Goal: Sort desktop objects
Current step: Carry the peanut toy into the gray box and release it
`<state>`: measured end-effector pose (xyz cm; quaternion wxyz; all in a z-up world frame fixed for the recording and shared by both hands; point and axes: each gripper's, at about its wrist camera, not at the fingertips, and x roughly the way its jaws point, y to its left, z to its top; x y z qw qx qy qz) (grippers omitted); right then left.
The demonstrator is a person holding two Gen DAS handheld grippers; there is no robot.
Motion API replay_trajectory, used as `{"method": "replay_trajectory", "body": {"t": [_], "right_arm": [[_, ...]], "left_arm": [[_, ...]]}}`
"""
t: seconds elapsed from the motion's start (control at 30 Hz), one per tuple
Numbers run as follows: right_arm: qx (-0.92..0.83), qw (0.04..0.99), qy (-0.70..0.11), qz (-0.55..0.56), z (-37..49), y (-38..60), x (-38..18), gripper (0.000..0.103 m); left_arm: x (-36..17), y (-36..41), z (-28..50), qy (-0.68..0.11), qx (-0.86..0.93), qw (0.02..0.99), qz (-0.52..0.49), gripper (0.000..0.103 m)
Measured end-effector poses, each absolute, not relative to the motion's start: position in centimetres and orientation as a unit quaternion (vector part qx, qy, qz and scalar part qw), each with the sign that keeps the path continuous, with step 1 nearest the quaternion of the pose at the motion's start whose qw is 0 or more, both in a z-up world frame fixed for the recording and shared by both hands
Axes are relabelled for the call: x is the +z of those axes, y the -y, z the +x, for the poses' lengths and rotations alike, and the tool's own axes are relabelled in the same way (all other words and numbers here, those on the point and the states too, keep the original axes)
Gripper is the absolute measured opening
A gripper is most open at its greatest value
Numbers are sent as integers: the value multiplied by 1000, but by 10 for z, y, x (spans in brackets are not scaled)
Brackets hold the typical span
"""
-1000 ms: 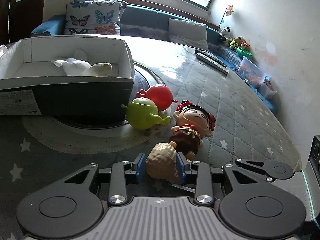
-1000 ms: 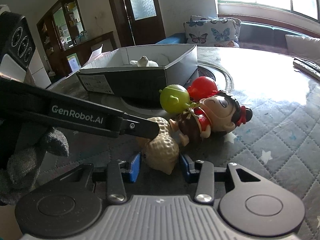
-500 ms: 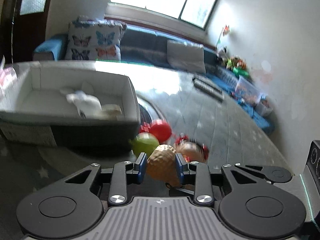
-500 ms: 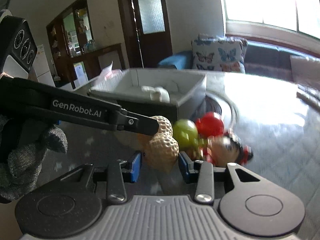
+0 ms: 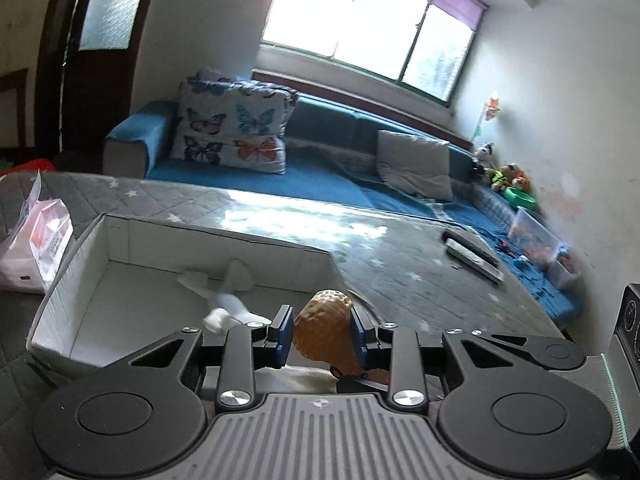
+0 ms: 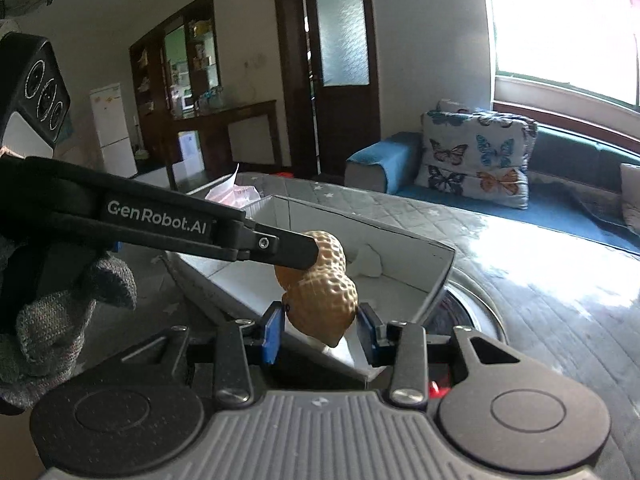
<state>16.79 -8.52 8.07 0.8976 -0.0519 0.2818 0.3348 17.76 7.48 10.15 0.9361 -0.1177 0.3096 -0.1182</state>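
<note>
Since the earlier frame, the peanut toy (image 5: 327, 330) is raised above the cardboard box (image 5: 120, 280). It is clamped by the left gripper (image 5: 322, 332). Right gripper (image 6: 320, 330) fingers are seen apart beside it; release into the box is judged next.

The tan peanut-shaped toy (image 5: 326, 330) looks like moulded plastic, its shell pitted and dimpled with a dull sheen. Beside it, the white open cardboard box (image 5: 120, 256) has matt paper walls with raw corrugated edges. Under the box, the grey tabletop (image 5: 400, 268) wears quilted cloth stitched in diamonds beneath a glossy clear sheet that glares. The black left gripper (image 5: 322, 334) is matt plastic, ribbed at its base, with shiny metal screws and blue rubbery pads (image 5: 283, 334). Left of the box lies a crinkled, glossy pink plastic bag (image 5: 36, 248).
</note>
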Motion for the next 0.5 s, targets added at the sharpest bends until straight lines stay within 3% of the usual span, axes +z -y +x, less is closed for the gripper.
{"method": "replay_trajectory", "body": {"t": [0.33, 0.5], "right_arm": [[356, 867, -343, -57, 216, 68, 48, 39], [345, 870, -347, -66, 215, 67, 42, 45]], "left_arm": [[64, -91, 215, -352, -96, 920, -145, 33], [57, -87, 215, -359, -100, 916, -147, 32]]}}
